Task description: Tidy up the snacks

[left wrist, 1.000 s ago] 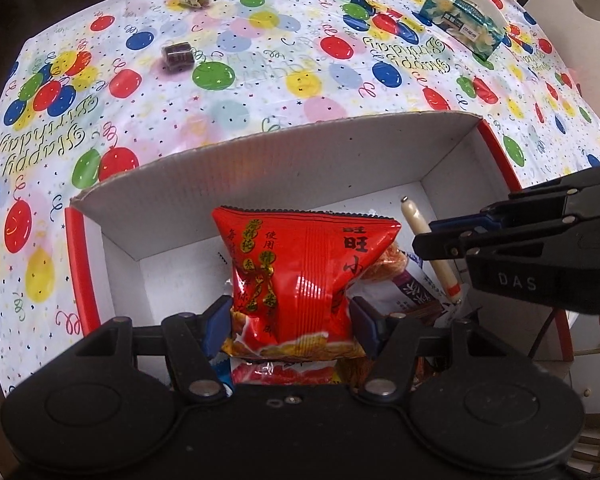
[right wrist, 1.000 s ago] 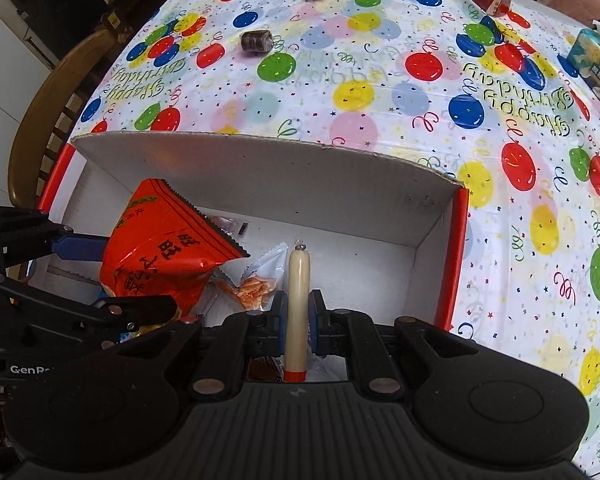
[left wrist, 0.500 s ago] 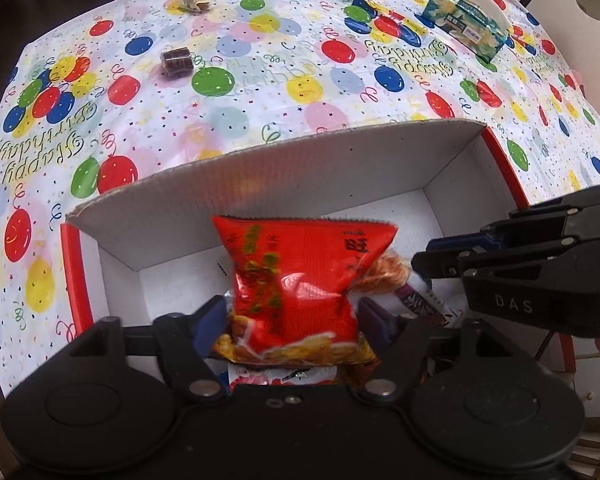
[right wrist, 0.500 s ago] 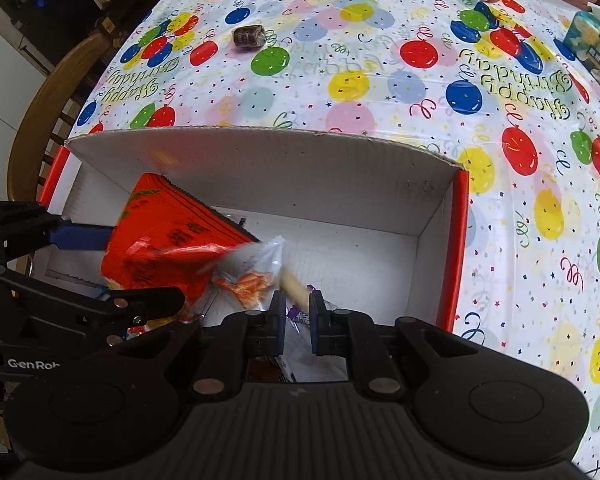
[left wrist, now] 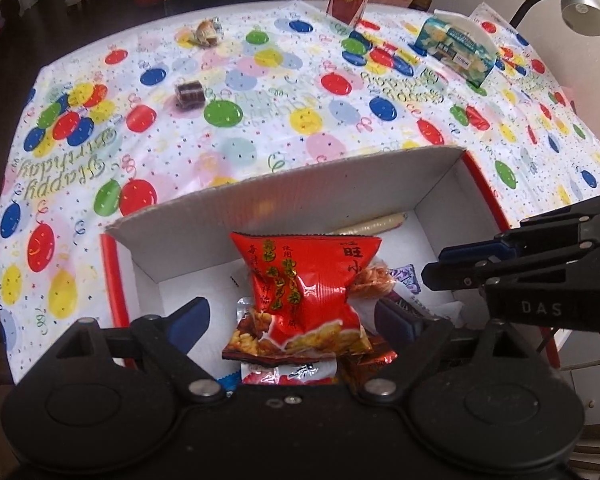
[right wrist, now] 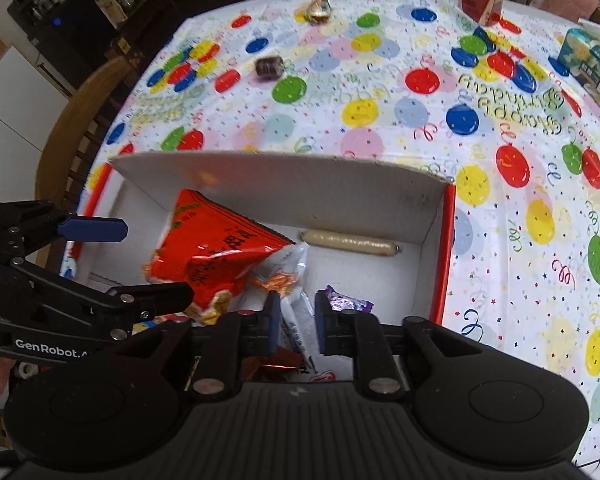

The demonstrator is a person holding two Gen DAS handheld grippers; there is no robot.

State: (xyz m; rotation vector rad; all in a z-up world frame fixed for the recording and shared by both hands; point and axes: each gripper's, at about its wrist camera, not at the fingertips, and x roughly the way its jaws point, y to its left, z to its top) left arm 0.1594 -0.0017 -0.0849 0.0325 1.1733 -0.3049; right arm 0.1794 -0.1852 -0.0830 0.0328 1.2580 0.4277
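Released since the earlier frame, the red snack bag [left wrist: 306, 280] now rests unheld on other packets inside the white box [left wrist: 260, 216], and the sausage stick [right wrist: 350, 242] lies along the box's far wall. Left gripper [left wrist: 296, 320]: jaws spread wide, clear of the bag. Right gripper [right wrist: 294, 320]: jaws parted, empty. Two wrapped candies [left wrist: 188, 94] remain on the balloon tablecloth [left wrist: 260, 120].
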